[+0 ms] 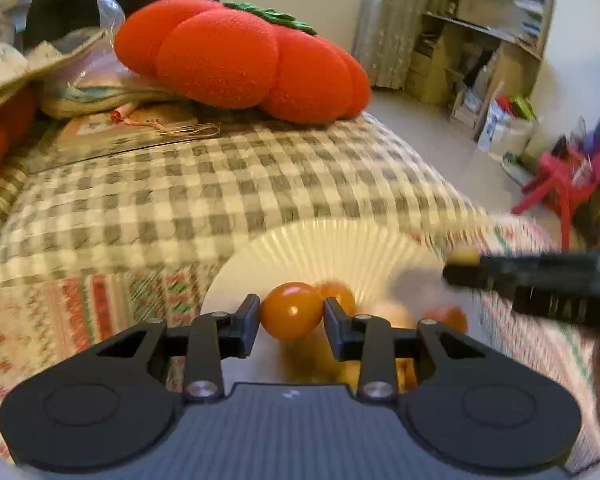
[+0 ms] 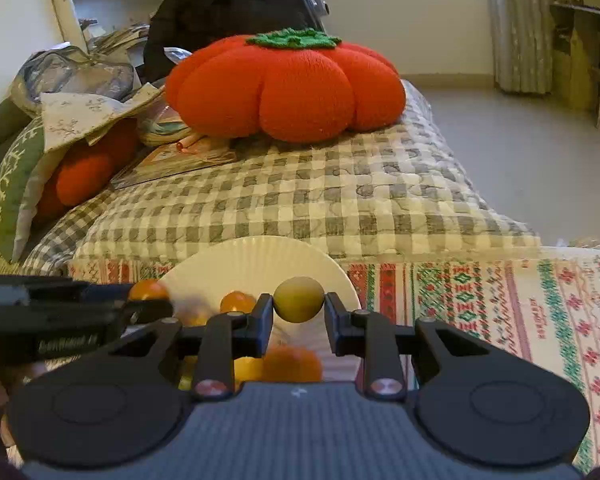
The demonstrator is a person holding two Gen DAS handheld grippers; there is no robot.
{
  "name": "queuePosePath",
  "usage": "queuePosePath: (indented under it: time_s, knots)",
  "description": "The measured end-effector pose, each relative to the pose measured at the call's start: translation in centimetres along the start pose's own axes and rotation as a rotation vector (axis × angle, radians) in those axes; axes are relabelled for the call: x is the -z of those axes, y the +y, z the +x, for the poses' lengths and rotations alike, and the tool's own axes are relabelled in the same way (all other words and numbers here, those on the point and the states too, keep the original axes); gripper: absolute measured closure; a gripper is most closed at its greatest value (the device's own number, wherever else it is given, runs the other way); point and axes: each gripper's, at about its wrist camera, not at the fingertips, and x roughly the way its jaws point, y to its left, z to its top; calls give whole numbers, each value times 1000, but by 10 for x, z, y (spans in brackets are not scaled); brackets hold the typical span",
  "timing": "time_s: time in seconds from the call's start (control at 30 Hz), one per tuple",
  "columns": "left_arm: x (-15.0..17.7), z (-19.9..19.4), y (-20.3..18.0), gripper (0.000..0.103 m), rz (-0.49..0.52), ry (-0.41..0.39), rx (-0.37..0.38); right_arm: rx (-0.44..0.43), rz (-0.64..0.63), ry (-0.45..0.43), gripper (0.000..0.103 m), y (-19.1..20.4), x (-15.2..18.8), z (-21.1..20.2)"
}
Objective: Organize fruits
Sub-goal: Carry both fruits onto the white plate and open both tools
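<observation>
My left gripper (image 1: 291, 314) is shut on an orange fruit (image 1: 291, 310) and holds it above a white paper plate (image 1: 328, 244). Several orange and yellow fruits (image 1: 446, 318) lie blurred on the plate below. My right gripper (image 2: 299, 308) is shut on a yellow-green fruit (image 2: 299, 299) above the same plate (image 2: 260, 258). In the right wrist view the left gripper (image 2: 148, 300) comes in from the left with its orange fruit (image 2: 148, 290). In the left wrist view the right gripper (image 1: 460, 266) comes in from the right, blurred, with its fruit (image 1: 463, 257) at the tip.
The plate rests on a patterned cloth (image 2: 500, 304) beside a grey checked quilt (image 2: 300, 188). A big red plush tomato cushion (image 2: 284, 88) lies at the far end, with pillows and bags (image 2: 72, 120) to its left. Open floor (image 2: 520, 148) lies to the right.
</observation>
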Motion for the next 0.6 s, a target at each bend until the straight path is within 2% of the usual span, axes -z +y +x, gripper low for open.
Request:
queuePosePath:
  time_s: [0.17, 0.27, 0.33, 0.43, 0.6]
  knots:
    - [-13, 33, 1, 82, -11, 39, -11, -7, -3, 31, 78, 1, -6, 25]
    - [-14, 47, 10, 81, -61, 66, -7, -2, -26, 48, 78, 5, -6, 35]
    - [-15, 50, 14, 81, -100, 60, 22, -5, -26, 55, 78, 5, -6, 40]
    - [-15, 52, 17, 81, -140, 95, 67, -7, -24, 69, 78, 5, -6, 46]
    - [-13, 53, 21, 81, -182, 104, 76, -12, 2, 97, 78, 4, -4, 51]
